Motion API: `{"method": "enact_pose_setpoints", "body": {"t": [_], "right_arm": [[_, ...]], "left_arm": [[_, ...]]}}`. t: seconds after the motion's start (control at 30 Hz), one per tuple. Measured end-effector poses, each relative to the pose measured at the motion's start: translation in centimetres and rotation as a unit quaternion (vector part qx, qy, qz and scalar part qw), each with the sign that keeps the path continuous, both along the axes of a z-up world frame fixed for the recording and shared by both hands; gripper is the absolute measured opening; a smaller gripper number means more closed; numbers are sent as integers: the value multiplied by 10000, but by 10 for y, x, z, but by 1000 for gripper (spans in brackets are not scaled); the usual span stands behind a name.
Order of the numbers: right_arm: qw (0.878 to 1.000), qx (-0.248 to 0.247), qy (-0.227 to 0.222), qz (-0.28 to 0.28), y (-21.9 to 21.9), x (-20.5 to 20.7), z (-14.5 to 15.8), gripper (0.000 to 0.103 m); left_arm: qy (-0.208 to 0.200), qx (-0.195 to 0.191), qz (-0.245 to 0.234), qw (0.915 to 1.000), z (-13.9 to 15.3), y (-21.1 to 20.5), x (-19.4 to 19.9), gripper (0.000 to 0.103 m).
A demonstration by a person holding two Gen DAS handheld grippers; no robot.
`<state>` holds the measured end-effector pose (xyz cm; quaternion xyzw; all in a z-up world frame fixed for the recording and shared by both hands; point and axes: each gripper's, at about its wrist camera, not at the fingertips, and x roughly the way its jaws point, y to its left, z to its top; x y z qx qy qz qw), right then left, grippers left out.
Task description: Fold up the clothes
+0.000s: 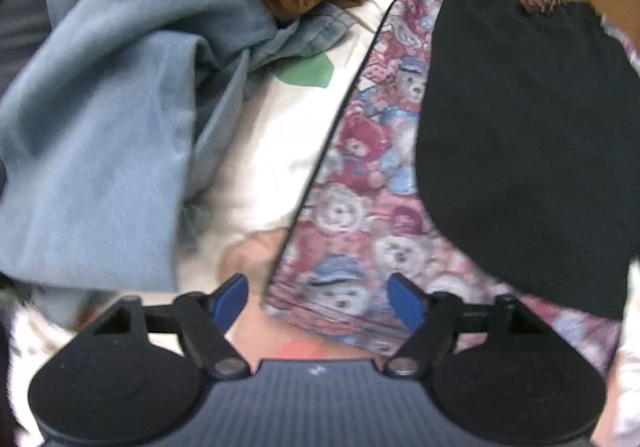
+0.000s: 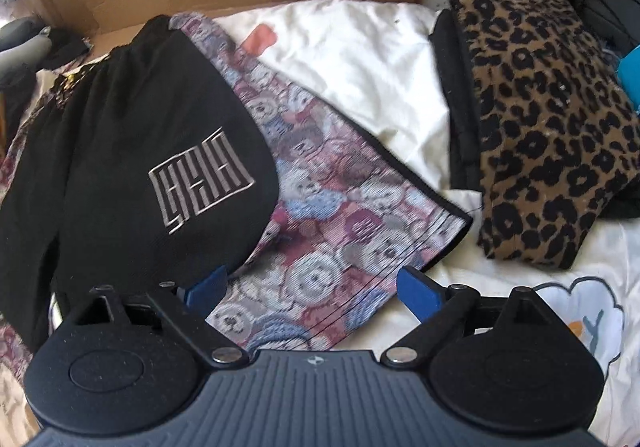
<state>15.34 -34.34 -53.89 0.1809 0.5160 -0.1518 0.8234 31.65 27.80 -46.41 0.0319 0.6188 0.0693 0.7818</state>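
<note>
Above teddy-bear fabric (image 1: 360, 207), left gripper (image 1: 318, 299) and right gripper (image 2: 312, 291) wide open, empty

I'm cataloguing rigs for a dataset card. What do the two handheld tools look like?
Both look alike. The left tool and right tool each have two blue fingers on black linkage arms with silver pivot screws, two round black discs either side, and a ribbed dark grey-blue body with a small white mark. No cables, hands or sleeves are visible.

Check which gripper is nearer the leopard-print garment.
Right. The right gripper has the leopard-print garment just ahead to its right; the left gripper view doesn't show it.
</note>
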Motion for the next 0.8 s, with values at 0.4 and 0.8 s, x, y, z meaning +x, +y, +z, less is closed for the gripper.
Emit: {"method": "enact_pose_setpoints", "body": {"t": [0.4,0.8], "right_arm": [[9956,-94,531,767,31,12,-11,95],[9652,-140,910,2448,101,47,-13,95]], "left_arm": [[-31,10,-30,10000,-18,13,-2,68],[-150,-351,116,9992,-29,28,-6,45]]}}
